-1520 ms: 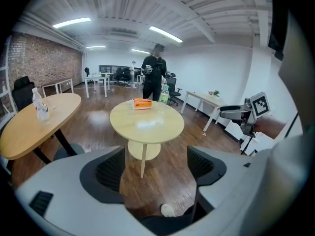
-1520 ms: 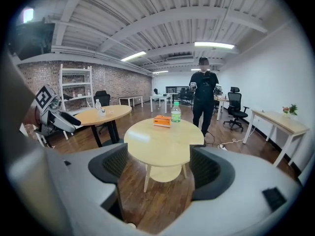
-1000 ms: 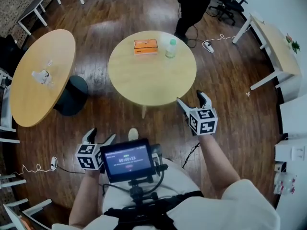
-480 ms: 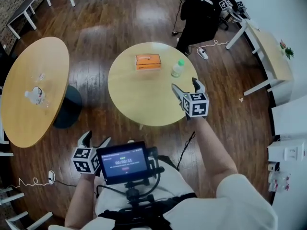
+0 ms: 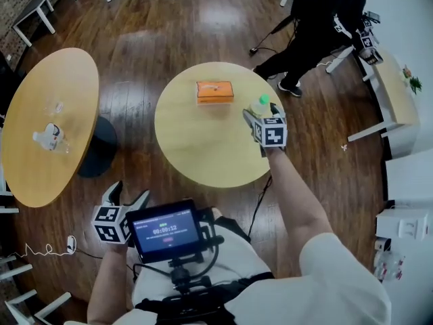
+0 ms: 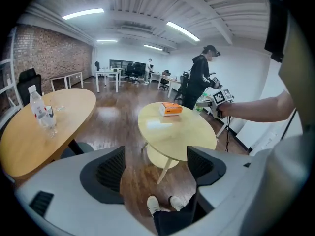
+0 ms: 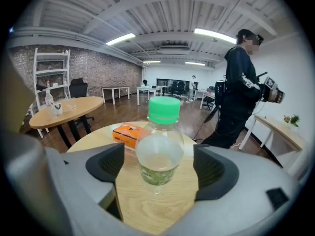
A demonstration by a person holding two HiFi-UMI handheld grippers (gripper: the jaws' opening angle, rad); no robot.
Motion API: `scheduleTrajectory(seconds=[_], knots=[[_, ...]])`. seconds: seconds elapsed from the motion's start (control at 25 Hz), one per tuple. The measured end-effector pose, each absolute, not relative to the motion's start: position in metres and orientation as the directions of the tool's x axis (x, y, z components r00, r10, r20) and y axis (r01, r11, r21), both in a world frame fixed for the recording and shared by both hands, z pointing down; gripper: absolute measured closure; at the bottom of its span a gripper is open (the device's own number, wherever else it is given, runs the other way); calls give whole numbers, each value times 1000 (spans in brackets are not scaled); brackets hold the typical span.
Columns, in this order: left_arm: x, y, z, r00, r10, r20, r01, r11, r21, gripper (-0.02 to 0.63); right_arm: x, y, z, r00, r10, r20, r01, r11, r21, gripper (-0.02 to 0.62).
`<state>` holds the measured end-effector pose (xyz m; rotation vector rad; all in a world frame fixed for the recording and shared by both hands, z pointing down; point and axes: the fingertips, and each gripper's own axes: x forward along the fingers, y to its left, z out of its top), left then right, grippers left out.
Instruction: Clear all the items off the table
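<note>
Bottle (image 7: 159, 149) with a green cap is standing upright on the round worktop (image 5: 203, 144), near its far right edge. The right tongs (image 5: 264, 116) are sitting around it, one pad on each side, neither pressing on it. Those tongs are released, and their jaws have just been opening. An orange box (image 5: 215, 91) is lying flat on the same worktop, behind and to the left of the bottle, apart from it. The left tongs (image 5: 128, 193) are hanging low beside the person's body, off the worktop and over the wood floor (image 5: 169, 32) – released too, with nothing between the pads. A screen (image 5: 166, 230) is glowing on the chest rig. On the second worktop (image 5: 40, 87) at the left – well apart – a clear bottle (image 5: 51, 137) is standing. A person in dark clothes (image 5: 325, 26) is striding beyond the round worktop
</note>
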<state>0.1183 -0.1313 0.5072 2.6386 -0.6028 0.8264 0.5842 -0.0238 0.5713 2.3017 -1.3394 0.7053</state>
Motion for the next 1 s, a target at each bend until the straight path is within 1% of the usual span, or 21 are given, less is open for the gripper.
scheduleTrajectory(seconds=[0.08, 0.12, 0.2, 0.24, 0.48, 0.64, 0.84, 1.0], knots=[[117, -121, 506, 732, -313, 605, -502, -848, 169, 210, 593, -29, 580, 407, -688, 601, -885, -461, 72, 149], [116, -117, 507, 723, -317, 613, -510, -844, 165, 210, 594, -32, 582, 395, -695, 601, -890, -452, 62, 159], [113, -109, 510, 705, -327, 629, -529, -834, 159, 210, 593, -38, 583, 369, -716, 593, -904, -425, 49, 247], [111, -106, 509, 697, -337, 633, -543, -824, 159, 210, 592, -39, 582, 359, -728, 584, -910, -411, 47, 268], [101, -76, 498, 662, -407, 629, -613, -778, 142, 210, 581, -34, 566, 314, -781, 541, -937, -348, 41, 279], [87, -61, 496, 627, -462, 627, -670, -731, 131, 210, 567, -30, 543, 257, -810, 526, -961, -273, 48, 281], [55, -40, 498, 571, -519, 636, -738, -663, 122, 210, 526, -41, 511, 133, -854, 502, -991, -122, 56, 282], [23, -28, 503, 527, -562, 638, -788, -604, 119, 210, 474, -67, 493, 10, -870, 492, -999, 13, 42, 282]])
